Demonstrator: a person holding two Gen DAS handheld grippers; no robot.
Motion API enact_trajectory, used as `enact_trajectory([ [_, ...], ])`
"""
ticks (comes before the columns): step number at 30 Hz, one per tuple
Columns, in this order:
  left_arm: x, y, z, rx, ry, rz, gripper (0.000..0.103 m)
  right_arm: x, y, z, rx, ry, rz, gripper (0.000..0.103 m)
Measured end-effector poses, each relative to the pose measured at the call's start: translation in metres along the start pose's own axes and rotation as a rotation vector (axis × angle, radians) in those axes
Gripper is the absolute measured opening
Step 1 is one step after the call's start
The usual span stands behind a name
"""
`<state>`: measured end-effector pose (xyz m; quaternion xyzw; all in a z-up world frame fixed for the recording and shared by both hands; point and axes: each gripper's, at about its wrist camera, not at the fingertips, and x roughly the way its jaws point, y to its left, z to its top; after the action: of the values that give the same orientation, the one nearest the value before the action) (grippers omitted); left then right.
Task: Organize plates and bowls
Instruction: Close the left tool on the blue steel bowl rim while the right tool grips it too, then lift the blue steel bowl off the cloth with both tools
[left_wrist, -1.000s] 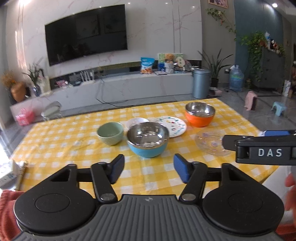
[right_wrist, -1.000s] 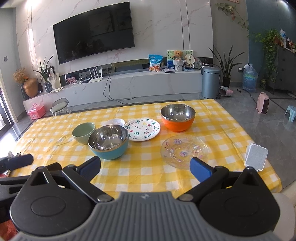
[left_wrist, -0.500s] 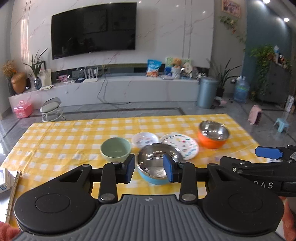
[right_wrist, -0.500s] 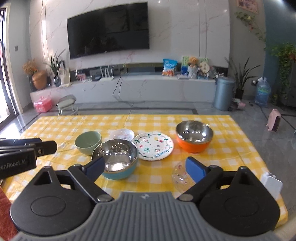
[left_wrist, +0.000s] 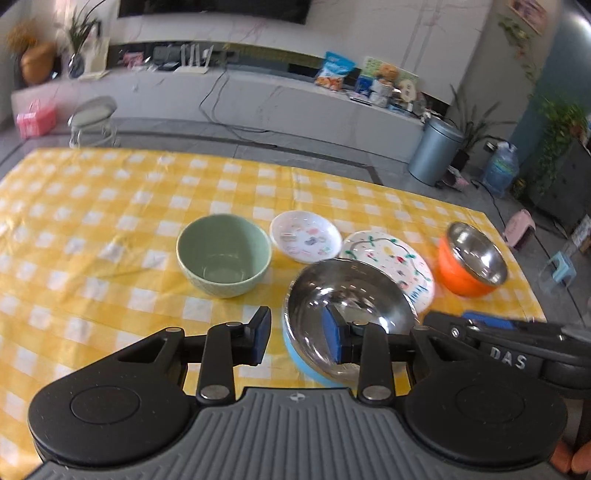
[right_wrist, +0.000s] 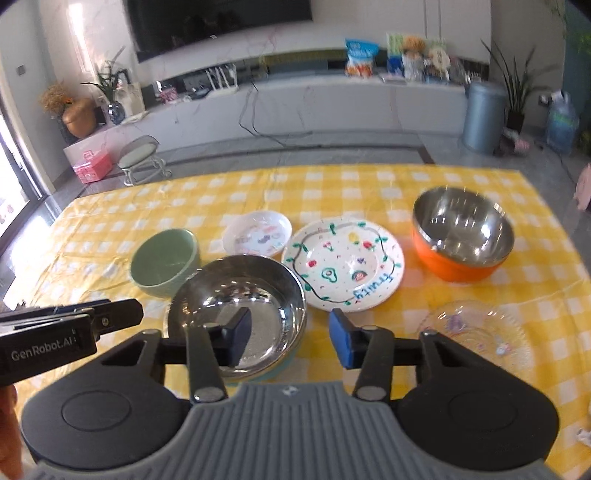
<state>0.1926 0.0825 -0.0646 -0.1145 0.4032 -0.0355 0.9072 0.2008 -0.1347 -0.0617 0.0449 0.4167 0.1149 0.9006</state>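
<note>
Two hand-held grippers close in on a blue steel-lined bowl (left_wrist: 347, 317) at the near edge of a yellow-checked worktop (left_wrist: 92, 236), in what looks like the opening grasp of a tidy-up of plates and bowls. The left gripper (left_wrist: 297, 334) has its fingers parted, straddling the bowl's rim at about 8 o'clock: one pad (left_wrist: 332, 332) inside the bowl, the other (left_wrist: 262, 334) outside. The right gripper (right_wrist: 291, 338), fingers likewise released, brackets the opposite rim near 4 o'clock. Neither appears to be pinching yet.

From the blue bowl, a green bowl (right_wrist: 164, 262) sits just beside it at 10 o'clock, a small patterned dish (right_wrist: 258, 233) at 12, a painted "fruity" plate (right_wrist: 343, 264) touching or just overlapped at 1 o'clock, an orange steel-lined bowl (right_wrist: 461, 236) well apart at 2, and a clear glass plate (right_wrist: 476, 334) at 3.

The next move probably calls for one gripper to clamp the rim firmly, as polished steel may slip, then lift the bowl clear of the painted plate before nesting it with another bowl.
</note>
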Motion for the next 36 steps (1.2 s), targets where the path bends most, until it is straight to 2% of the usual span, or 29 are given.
enact_trajectory([
  [3,0.014,0.007,0.0,-0.047,0.006,-0.019,0.033,0.017,-0.006,0.002,0.045,0.028,0.017,0.039],
  [10,0.034,0.008,0.0,-0.087,0.026,-0.025,0.033,0.043,-0.013,-0.002,0.107,0.067,0.035,0.037],
  [16,0.045,0.008,-0.003,-0.103,0.042,-0.037,0.032,0.062,-0.016,-0.01,0.142,0.103,0.03,0.025],
  [18,0.047,0.009,-0.003,-0.114,0.047,-0.041,0.03,0.065,-0.014,-0.013,0.142,0.109,0.034,0.022],
  [21,0.05,0.008,-0.005,-0.111,0.047,-0.031,0.019,0.067,-0.016,-0.014,0.153,0.109,0.054,0.019],
  [25,0.051,0.009,-0.006,-0.109,0.046,-0.013,0.01,0.067,-0.017,-0.015,0.163,0.105,0.056,0.019],
  [36,0.023,-0.001,0.0,-0.067,0.021,0.021,0.009,0.054,-0.015,-0.018,0.196,0.101,0.078,0.016],
])
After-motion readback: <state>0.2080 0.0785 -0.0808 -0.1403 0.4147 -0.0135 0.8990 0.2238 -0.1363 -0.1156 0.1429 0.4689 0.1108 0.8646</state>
